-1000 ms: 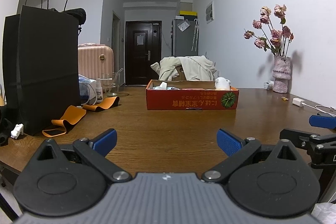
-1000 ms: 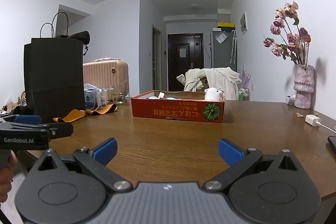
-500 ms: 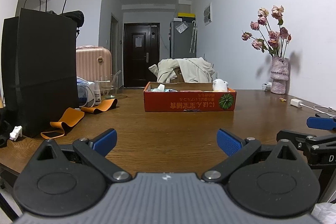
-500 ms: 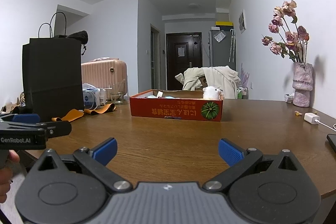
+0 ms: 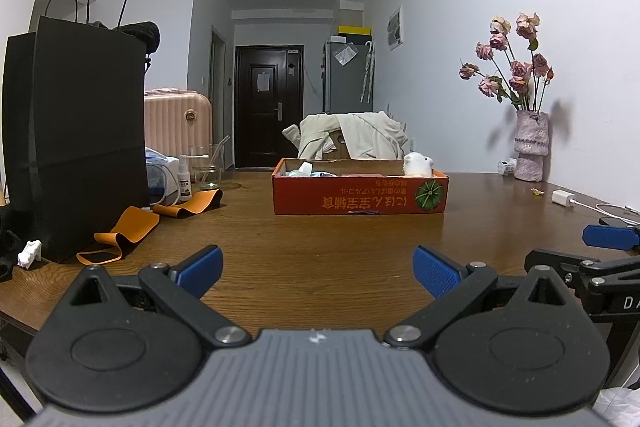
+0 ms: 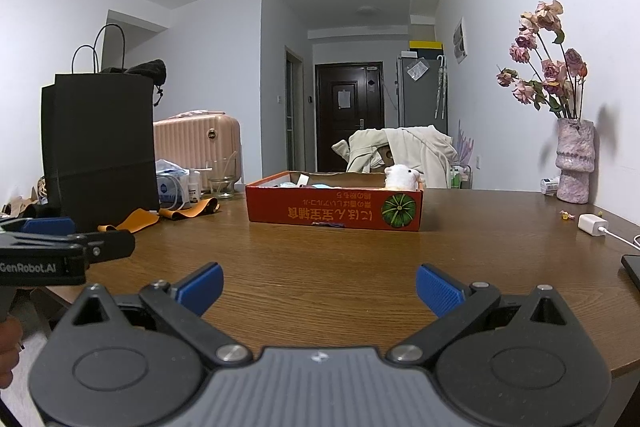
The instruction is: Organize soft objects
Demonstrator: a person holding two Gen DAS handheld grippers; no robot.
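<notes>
Tall black paper bag w/ loop handles (image 5: 76, 135) at table's left edge, glass beaker (image 5: 206, 169) & small white spray bottle (image 5: 184, 183) beside it. Pink ribbed suitcase (image 6: 200, 151) behind. Mottled pink ceramic vase w/ dried roses (image 6: 574, 161) far right; white charger plug (image 6: 593, 225) near it.

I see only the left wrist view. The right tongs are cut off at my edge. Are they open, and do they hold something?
Observer: The right tongs are open and hold nothing; only bare table shows between the pads.
Operator: Is the hand that holds the left tongs visible anywhere?
Observer: Yes. In the right wrist view a hand shows at the lower left edge, below the body of the left tongs.
Operator: Is there any writing on that tool?
Observer: Its side reads "GenRobot.AI".
</notes>
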